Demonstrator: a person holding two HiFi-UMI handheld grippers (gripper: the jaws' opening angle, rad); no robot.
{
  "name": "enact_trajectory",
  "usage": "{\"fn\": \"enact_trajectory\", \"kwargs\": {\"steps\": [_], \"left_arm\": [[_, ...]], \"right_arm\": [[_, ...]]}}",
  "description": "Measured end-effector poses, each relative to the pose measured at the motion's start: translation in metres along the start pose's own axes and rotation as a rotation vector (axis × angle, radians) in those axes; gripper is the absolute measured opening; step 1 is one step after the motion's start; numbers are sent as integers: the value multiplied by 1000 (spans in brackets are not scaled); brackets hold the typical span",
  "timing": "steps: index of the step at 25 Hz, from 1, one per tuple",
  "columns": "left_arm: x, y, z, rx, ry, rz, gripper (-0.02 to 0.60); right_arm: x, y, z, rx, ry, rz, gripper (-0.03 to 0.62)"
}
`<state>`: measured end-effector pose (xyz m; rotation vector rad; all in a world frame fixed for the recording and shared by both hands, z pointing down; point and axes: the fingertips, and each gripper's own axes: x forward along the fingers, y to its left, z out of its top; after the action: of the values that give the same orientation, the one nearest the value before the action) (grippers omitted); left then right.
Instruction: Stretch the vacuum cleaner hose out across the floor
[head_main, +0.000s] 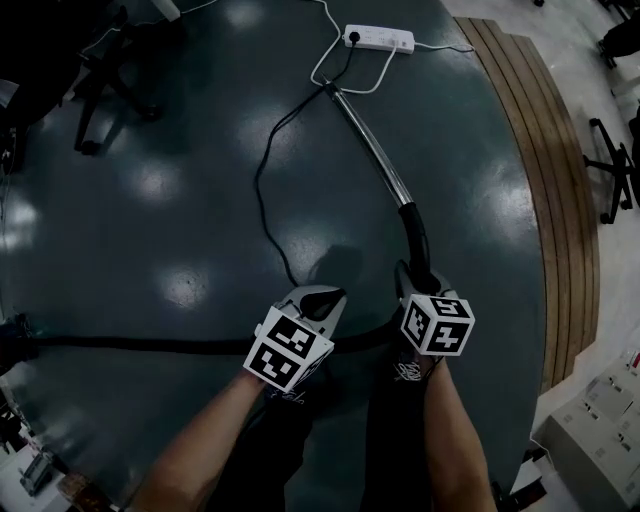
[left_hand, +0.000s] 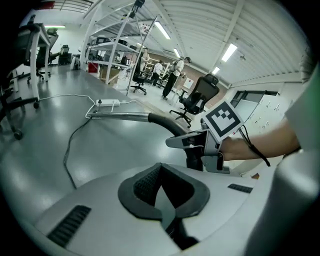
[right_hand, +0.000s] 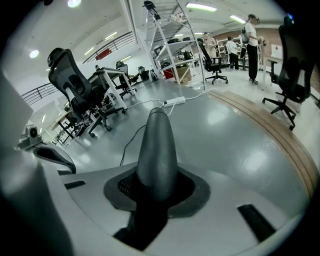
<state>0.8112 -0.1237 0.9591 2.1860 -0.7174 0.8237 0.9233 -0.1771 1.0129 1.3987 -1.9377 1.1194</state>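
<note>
Some hose (head_main: 150, 345) behind left gripper (head_main: 318, 298)

White pwr strip (head_main: 378, 39) on dark floor (head_main: 180, 120), blk office chair (left_hand: 201, 94) farther off.

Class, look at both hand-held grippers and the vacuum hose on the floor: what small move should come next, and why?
Probably open the left hand-held gripper and lower it onto the hose. Its jaws are together on nothing, above the hose, while the right hand-held gripper is clamped on the vacuum handle; a second grip would likely help pull the hose straight.
</note>
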Motion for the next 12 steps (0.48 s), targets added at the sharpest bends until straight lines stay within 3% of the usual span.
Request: {"fn": "enact_trajectory", "kwargs": {"steps": [6, 12], "left_arm": [[41, 3, -23, -39, 32, -9, 9], [87, 21, -44, -46, 69, 5, 8]], "right_arm": [[37, -53, -17, 34, -18, -82, 100], [80, -108, -55, 53, 59, -188, 100]]}}
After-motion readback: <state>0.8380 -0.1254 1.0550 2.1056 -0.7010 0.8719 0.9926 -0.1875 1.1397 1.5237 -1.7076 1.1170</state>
